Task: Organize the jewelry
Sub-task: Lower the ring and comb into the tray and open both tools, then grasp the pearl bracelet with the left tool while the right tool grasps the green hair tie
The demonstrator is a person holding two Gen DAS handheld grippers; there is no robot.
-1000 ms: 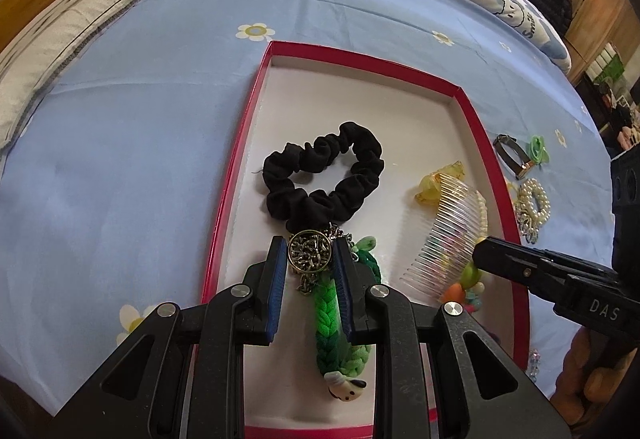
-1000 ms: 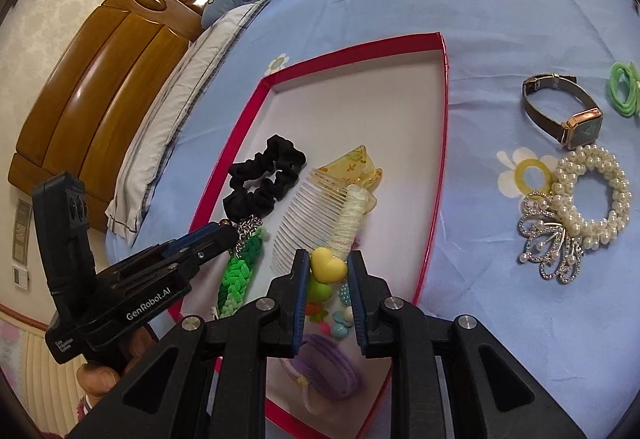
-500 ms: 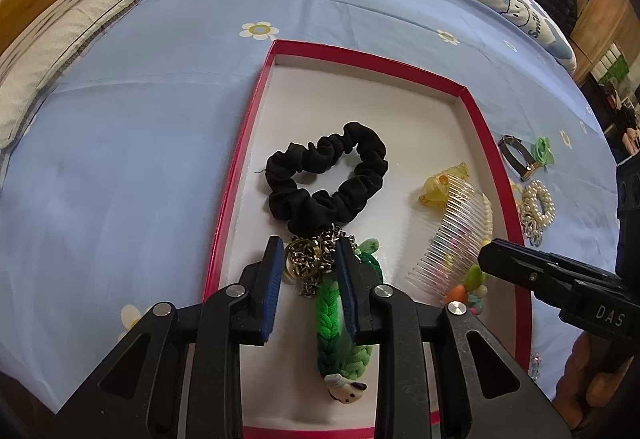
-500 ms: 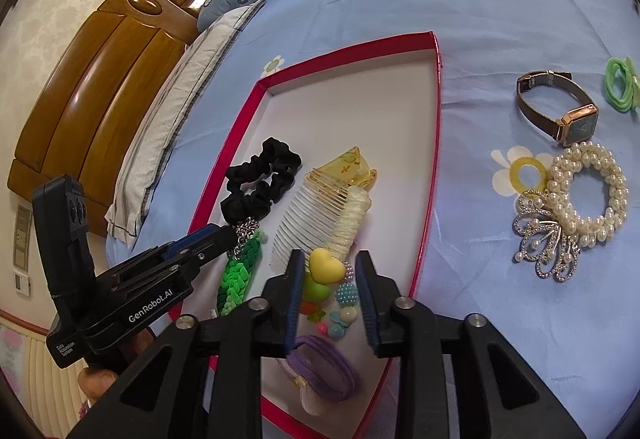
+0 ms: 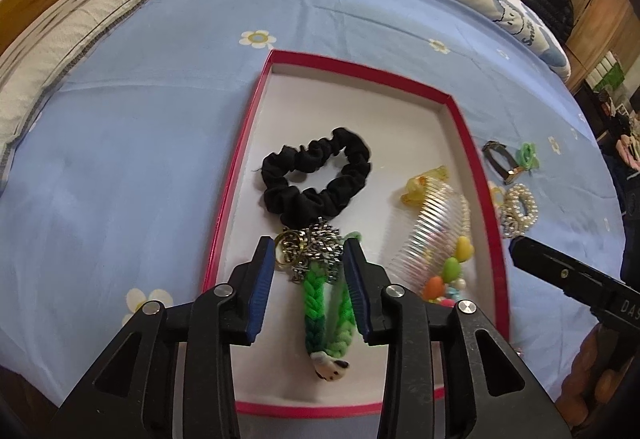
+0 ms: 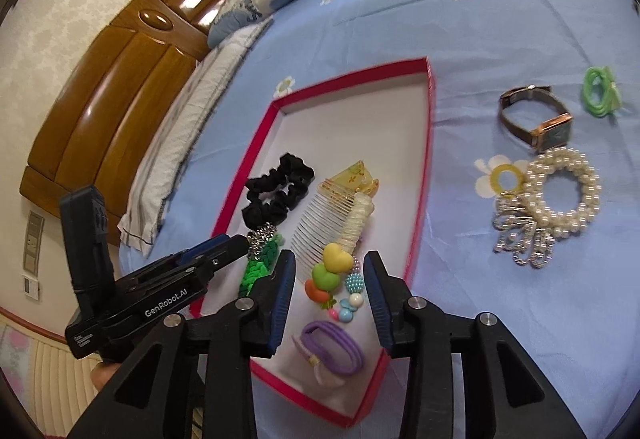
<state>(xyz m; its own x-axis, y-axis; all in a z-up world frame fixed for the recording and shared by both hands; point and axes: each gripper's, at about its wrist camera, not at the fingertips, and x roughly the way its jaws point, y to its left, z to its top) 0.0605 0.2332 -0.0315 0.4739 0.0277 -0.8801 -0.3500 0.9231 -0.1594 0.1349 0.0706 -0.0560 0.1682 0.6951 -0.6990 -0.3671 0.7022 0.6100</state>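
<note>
A red-rimmed tray [image 5: 236,175] [image 6: 430,143] lies on the blue bedsheet. In it are a black scrunchie [image 5: 316,175], a silver chain [image 5: 312,247], a green braided bracelet [image 5: 316,299], a clear comb [image 5: 436,223], a heart-bead string [image 6: 334,259] and a purple hair tie [image 6: 332,349]. My left gripper [image 5: 308,245] hangs over the chain with its jaws opening; the chain lies loose between them. My right gripper [image 6: 329,259] hovers over the heart-bead string, its jaws opening too, pads clear of the beads.
On the sheet right of the tray lie a watch [image 6: 536,119], a green hair tie [image 6: 600,97], a pearl bracelet [image 6: 564,191], a silver brooch [image 6: 520,235] and a yellow ring [image 6: 506,177]. Pillows and a wooden headboard [image 6: 112,79] stand beyond.
Both pairs of jaws have widened. The left one let go of the silver chain, which sank onto the tray. The right one released the yellow heart bead and rose slightly.
</note>
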